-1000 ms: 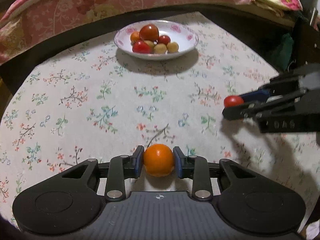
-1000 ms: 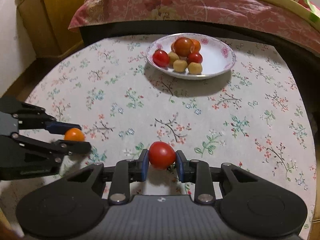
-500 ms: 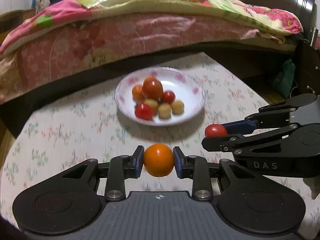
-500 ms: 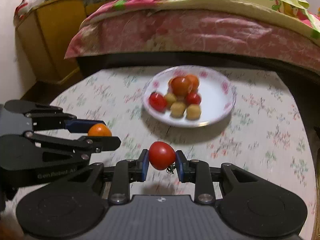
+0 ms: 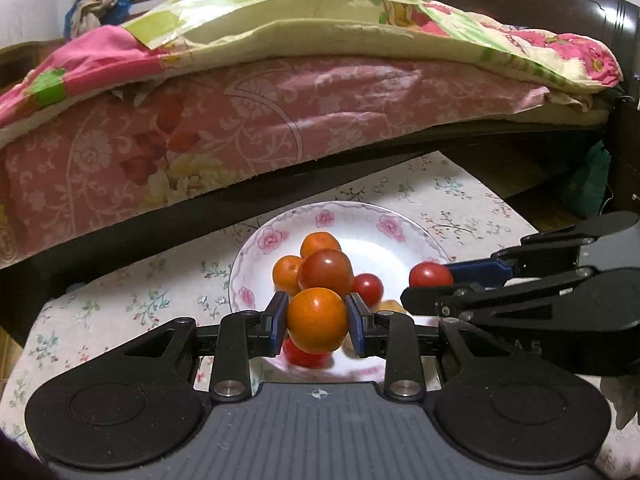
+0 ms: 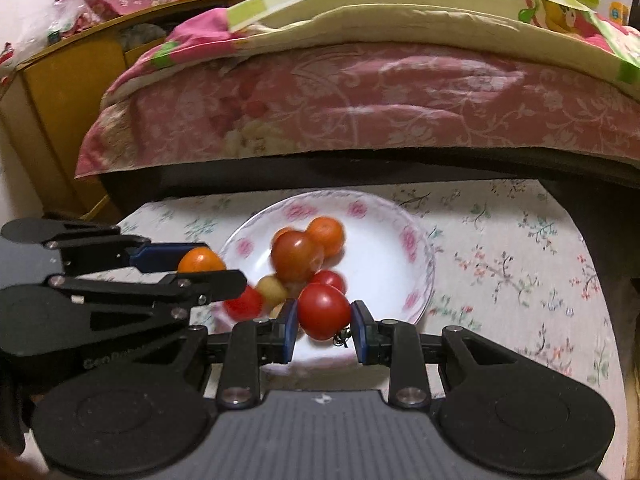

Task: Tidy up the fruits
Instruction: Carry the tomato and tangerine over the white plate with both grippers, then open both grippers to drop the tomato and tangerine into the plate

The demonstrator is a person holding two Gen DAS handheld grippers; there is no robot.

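Note:
My left gripper (image 5: pixel 317 320) is shut on an orange (image 5: pixel 317 319), held just above the near rim of a white floral plate (image 5: pixel 408 240). My right gripper (image 6: pixel 324 318) is shut on a red tomato (image 6: pixel 323 316) over the same plate (image 6: pixel 400 256). Each gripper shows in the other's view: the right one (image 5: pixel 430 286) with its tomato (image 5: pixel 430 274) at the plate's right edge, the left one (image 6: pixel 208 268) with its orange (image 6: pixel 200 260) at the plate's left edge. The plate holds several tomatoes (image 5: pixel 325 273), small oranges (image 5: pixel 320 242) and pale yellowish fruits (image 6: pixel 272 290).
The plate stands on a table with a floral cloth (image 5: pixel 120 312), near its far edge. A bed with pink and green bedding (image 5: pixel 280 100) rises close behind the table. A yellow wooden cabinet (image 6: pixel 60 120) stands at the left in the right wrist view.
Both grippers have travelled forward across the table with their fruits, from well short of the plate to over its near side. The view has tilted up, showing more of the bed.

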